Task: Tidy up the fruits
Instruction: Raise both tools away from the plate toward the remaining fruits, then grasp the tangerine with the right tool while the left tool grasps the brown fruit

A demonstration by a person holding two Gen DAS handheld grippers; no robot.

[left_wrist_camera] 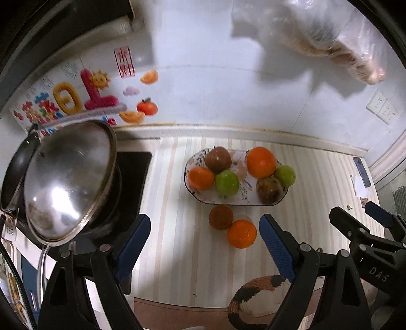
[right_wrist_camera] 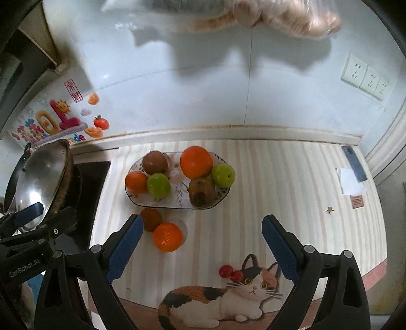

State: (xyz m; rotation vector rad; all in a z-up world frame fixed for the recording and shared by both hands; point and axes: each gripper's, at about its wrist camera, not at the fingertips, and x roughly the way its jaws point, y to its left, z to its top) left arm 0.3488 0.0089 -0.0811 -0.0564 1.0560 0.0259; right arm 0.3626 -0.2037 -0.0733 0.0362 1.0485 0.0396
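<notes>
An oval floral plate (left_wrist_camera: 229, 200) (right_wrist_camera: 177, 203) on the striped mat holds several fruits: oranges (left_wrist_camera: 260, 162) (right_wrist_camera: 196, 162), green apples (left_wrist_camera: 227, 182) (right_wrist_camera: 158, 185) and brown fruits (left_wrist_camera: 218, 159) (right_wrist_camera: 201, 191). In front of the plate, on the mat, a brown fruit (left_wrist_camera: 220, 217) (right_wrist_camera: 151, 218) touches an orange (left_wrist_camera: 241, 233) (right_wrist_camera: 168, 236). My left gripper (left_wrist_camera: 204, 243) hangs open above the mat with nothing between its fingers. My right gripper (right_wrist_camera: 201, 243) is also open and empty, raised over the mat to the right of the loose pair.
A wok with a steel lid (left_wrist_camera: 68, 182) (right_wrist_camera: 41, 177) sits on the black hob at the left. The mat shows a cat picture (right_wrist_camera: 223, 297). A phone (right_wrist_camera: 354, 162) and papers (right_wrist_camera: 351, 181) lie at the right. A plastic bag (right_wrist_camera: 279, 17) hangs on the wall.
</notes>
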